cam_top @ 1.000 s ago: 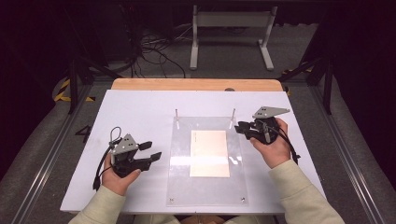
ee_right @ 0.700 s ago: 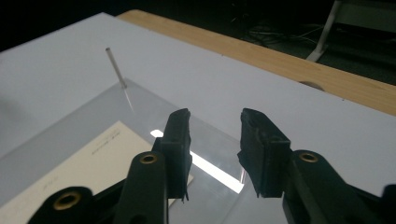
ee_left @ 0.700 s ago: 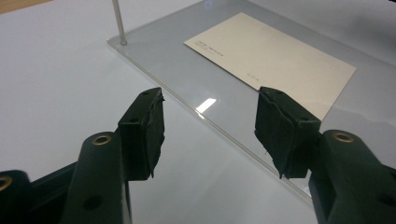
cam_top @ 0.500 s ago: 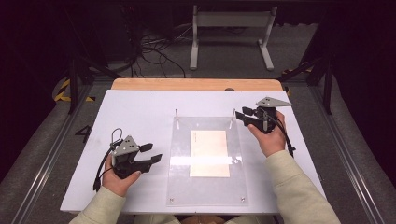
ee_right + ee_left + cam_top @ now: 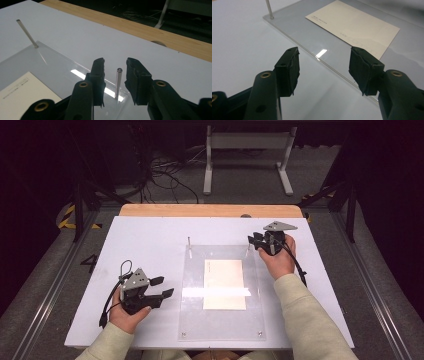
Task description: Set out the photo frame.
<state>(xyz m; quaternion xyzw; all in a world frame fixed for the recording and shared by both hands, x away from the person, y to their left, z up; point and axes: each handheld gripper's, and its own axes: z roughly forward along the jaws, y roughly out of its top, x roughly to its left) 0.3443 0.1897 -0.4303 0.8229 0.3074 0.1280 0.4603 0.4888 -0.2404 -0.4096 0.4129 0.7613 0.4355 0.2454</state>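
The thing being worked on looks like the thin metal pin [image 5: 118, 82] standing upright at the far right corner of the clear acrylic plate [image 5: 192, 285]. The right gripper [image 5: 115, 75] has its jaws apart with the pin sitting right between them, not touching either pad as far as I can tell, so my guess is it's lined up to pinch it and pull it out. A matching pin [image 5: 189, 243] stands at the far left corner; those two probably locate the plate. A cream card [image 5: 224, 283] lies flat in the middle of the plate. The left gripper [image 5: 162, 287] rests on the white table [image 5: 150, 235] just left of the plate's edge, jaws wide apart and holding nothing, probably just parked there.
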